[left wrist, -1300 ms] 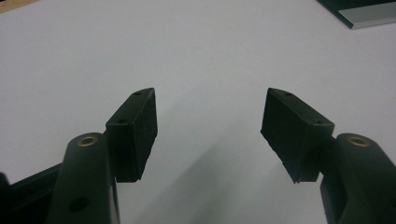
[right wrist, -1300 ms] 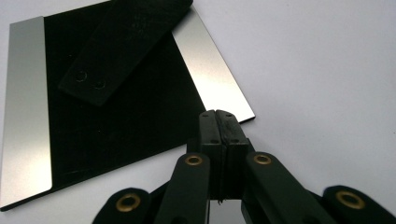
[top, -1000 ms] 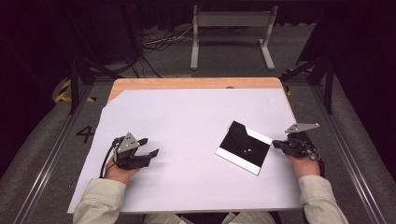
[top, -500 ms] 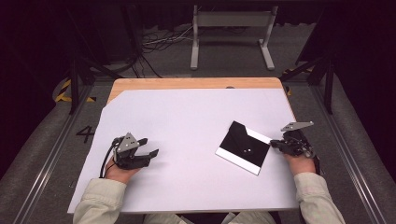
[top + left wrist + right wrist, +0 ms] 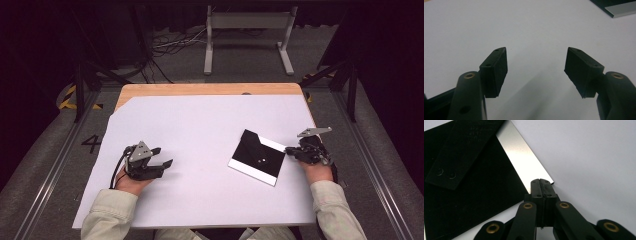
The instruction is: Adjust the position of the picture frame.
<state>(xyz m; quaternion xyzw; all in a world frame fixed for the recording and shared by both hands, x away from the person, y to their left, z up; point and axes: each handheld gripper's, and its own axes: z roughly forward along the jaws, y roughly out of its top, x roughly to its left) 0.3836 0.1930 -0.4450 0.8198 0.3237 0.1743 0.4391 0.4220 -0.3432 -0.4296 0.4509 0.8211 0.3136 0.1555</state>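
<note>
A flat black square pouch (image 5: 255, 156) lies on the white table cover (image 5: 200, 125), right of centre, with a silver metal strip (image 5: 524, 162) showing along its edge. In the right gripper view a black flap (image 5: 461, 152) with two snaps folds over the pouch (image 5: 474, 200). My right gripper (image 5: 288, 149) is shut, and its tips (image 5: 543, 182) rest at the near corner of the silver strip. My left gripper (image 5: 164, 156) lies at the front left, open, with bare white cover between its jaws (image 5: 535, 67). A corner of the strip (image 5: 621, 11) shows far off.
The wooden table edge (image 5: 200, 89) shows beyond the white cover. A grey metal stand (image 5: 247, 30) and loose cables (image 5: 170, 45) are on the floor behind the table. Dark rails (image 5: 350, 80) flank both sides.
My right gripper has edged slightly left, closer to the pouch's right corner. The left gripper has stayed where it was.
</note>
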